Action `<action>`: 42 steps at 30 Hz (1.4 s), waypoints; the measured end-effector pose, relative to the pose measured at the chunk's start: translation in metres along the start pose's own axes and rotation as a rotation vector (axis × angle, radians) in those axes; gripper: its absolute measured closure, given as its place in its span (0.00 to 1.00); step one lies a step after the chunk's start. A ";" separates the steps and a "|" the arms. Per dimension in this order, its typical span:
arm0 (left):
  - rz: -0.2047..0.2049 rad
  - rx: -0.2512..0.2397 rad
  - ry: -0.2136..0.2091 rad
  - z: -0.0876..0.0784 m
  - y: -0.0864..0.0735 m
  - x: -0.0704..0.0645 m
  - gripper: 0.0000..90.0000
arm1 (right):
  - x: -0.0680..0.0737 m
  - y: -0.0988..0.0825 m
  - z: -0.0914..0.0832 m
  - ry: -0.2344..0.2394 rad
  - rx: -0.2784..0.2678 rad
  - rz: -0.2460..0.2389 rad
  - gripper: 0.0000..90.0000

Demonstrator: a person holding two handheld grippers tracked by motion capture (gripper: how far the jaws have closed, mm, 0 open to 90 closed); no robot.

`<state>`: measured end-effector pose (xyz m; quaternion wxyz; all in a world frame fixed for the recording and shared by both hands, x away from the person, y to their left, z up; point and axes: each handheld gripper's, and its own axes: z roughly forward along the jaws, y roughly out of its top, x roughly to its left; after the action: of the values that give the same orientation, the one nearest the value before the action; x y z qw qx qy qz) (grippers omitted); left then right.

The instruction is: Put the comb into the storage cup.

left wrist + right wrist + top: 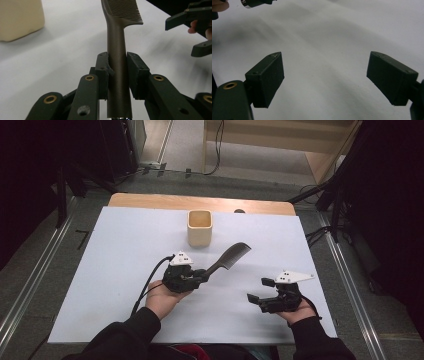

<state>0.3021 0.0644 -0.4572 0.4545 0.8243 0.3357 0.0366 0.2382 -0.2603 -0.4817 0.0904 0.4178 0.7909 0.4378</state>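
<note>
A dark brown comb (pixel 227 258) is held by its handle in my left gripper (pixel 202 276), near the middle of the white sheet. In the left gripper view the two pads press on the comb's handle (pixel 117 62) from both sides, and the teeth point away and to the right. The comb's toothed end is lifted toward a cream square cup (pixel 199 227) that stands upright at the back of the sheet. My right gripper (pixel 260 290) rests at the front right with its jaws wide apart; nothing lies between its pads (pixel 265 77), just white sheet.
The white sheet (pixel 115 265) covers a wooden table (pixel 150 200) whose far edge shows behind the cup. Metal rails run along the floor on both sides. The cream cup (pixel 20 18) appears at the upper left of the left gripper view.
</note>
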 end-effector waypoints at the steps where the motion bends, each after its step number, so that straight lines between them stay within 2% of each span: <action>1: -0.003 -0.007 0.000 0.001 0.001 -0.001 0.81 | 0.000 0.000 0.000 0.000 -0.001 0.001 0.14; 19: -0.038 -0.082 0.010 0.033 0.016 -0.013 0.81 | 0.001 0.002 0.000 -0.009 -0.013 0.013 0.14; 25: -0.045 -0.095 0.018 0.043 0.016 -0.016 0.81 | 0.001 0.003 -0.001 -0.015 -0.025 0.016 0.14; 28: -0.060 -0.113 0.016 0.046 0.017 -0.018 0.81 | 0.000 0.004 -0.002 -0.017 -0.030 0.017 0.14; 32: -0.060 -0.156 0.026 0.050 0.020 -0.020 0.81 | 0.000 0.005 -0.003 -0.025 -0.042 0.020 0.14; 42: -0.142 -0.147 -0.049 0.064 0.020 -0.024 0.81 | 0.000 0.007 -0.006 -0.039 -0.064 0.028 0.14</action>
<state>0.3171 -0.0034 -0.4734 0.5232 0.7634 0.3786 0.0087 0.2393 -0.2623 -0.4734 0.1129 0.4341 0.7688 0.4559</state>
